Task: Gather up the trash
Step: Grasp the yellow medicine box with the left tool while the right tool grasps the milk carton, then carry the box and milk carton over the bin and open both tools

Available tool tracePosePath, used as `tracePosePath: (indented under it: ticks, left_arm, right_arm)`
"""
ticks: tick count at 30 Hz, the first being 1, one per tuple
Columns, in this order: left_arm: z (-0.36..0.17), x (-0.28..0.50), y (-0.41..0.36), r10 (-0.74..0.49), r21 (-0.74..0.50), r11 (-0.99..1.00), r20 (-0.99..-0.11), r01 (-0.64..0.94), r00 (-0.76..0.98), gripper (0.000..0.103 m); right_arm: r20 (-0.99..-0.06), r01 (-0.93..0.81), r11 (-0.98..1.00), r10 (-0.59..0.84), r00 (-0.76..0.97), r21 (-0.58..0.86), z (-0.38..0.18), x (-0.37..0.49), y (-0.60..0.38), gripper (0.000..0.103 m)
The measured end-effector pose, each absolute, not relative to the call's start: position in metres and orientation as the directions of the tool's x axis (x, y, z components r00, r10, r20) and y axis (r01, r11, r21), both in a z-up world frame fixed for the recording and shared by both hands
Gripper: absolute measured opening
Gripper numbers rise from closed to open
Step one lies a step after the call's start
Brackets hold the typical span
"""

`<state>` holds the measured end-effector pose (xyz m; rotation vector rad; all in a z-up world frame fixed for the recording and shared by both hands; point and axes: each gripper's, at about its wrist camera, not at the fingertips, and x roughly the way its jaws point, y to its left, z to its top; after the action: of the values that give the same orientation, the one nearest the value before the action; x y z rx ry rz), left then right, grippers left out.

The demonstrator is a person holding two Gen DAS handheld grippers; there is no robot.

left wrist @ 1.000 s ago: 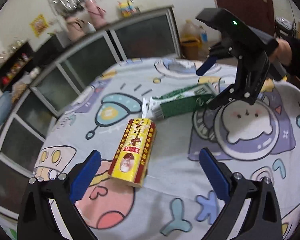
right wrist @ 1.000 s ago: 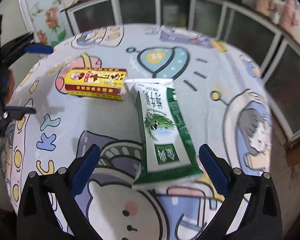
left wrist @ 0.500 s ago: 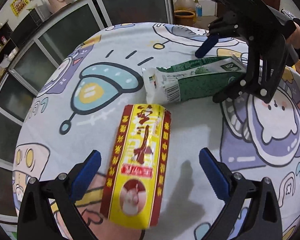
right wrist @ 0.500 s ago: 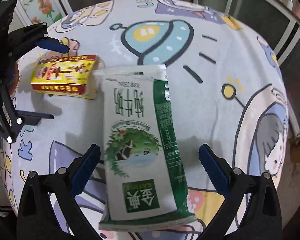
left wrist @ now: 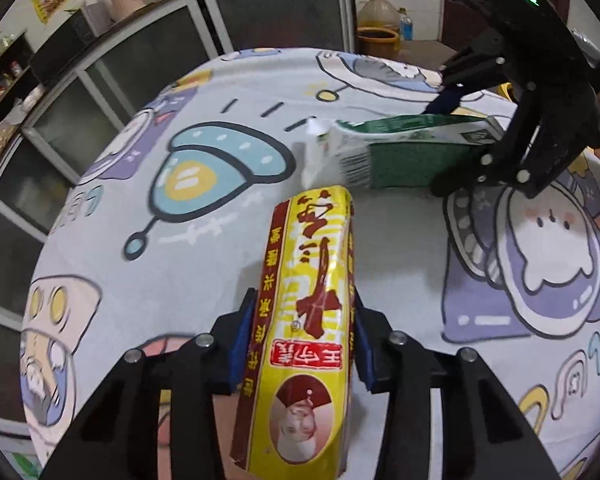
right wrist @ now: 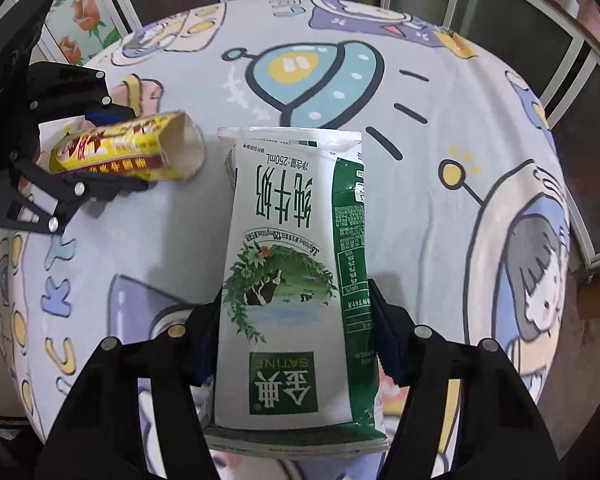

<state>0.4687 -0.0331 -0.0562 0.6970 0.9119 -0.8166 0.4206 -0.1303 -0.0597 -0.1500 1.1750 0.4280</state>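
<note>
- Both tongs are clamped: the left gripper (left wrist: 300, 344) on the yellow carton (left wrist: 308, 328), the right gripper (right wrist: 296, 332) on the green milk carton (right wrist: 296, 276).
- Each carton's long axis runs straight out along its own fingers, near end between the pads, far end over the cartoon tablecloth (right wrist: 440, 208).
- The far ends nearly meet at a right angle, so I judge lifting apart is the safest move.
- Count: two cartons, one per gripper.

The milk carton (right wrist: 296, 280) hides the right tongs' (right wrist: 296, 320) blue pads.
</note>
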Motion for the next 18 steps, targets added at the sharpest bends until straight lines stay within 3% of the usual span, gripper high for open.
tracePosePath:
  ticks: [9, 18]
  left_arm:
    - [-0.005, 0.412, -0.018, -0.360, 0.157, 0.576, -0.833, 0.802, 0.421, 0.040]
    - [0.007, 0.332, -0.062, -0.413, 0.159, 0.534, -0.808, 0.831, 0.420, 0.042]
  right_arm:
    - [-0.874, -0.400, 0.901, 0.326, 0.361, 0.170, -0.016, 0.362, -0.150, 0.060]
    - [-0.856, -0.298, 0.934, 0.313, 0.412, 0.198, -0.006, 0.279, -0.204, 0.060]
